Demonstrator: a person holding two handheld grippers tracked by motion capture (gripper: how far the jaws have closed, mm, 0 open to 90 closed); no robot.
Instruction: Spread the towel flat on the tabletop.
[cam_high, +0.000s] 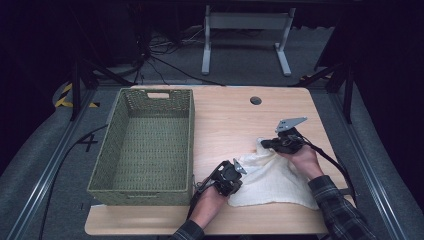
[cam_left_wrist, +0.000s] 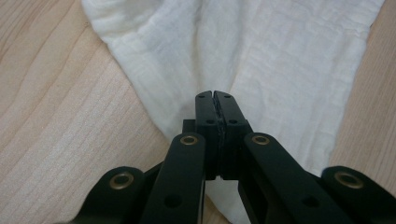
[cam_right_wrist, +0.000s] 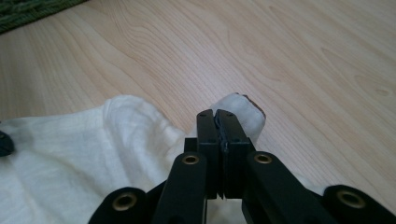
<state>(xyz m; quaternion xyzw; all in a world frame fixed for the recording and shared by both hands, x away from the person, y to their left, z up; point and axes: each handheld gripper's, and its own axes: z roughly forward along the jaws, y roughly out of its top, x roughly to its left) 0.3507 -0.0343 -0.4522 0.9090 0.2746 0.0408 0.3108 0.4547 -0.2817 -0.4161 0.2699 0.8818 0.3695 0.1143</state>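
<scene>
Your 2 tongs, left (cam_left_wrist: 215, 95) and right (cam_right_wrist: 216, 113), each pinch the soft, limp cloth (cam_high: 270, 177); keep to its corners

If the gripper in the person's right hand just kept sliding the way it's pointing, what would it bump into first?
Probably nothing soon: the right gripper, shut on a corner of the white cloth, points across bare wooden table. The way ahead looks free as far as its own view shows.

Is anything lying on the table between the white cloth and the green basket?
Nothing visible. The cloth lies right of the basket, with only bare table between them. The left gripper and right gripper are both shut on cloth edges.
</scene>
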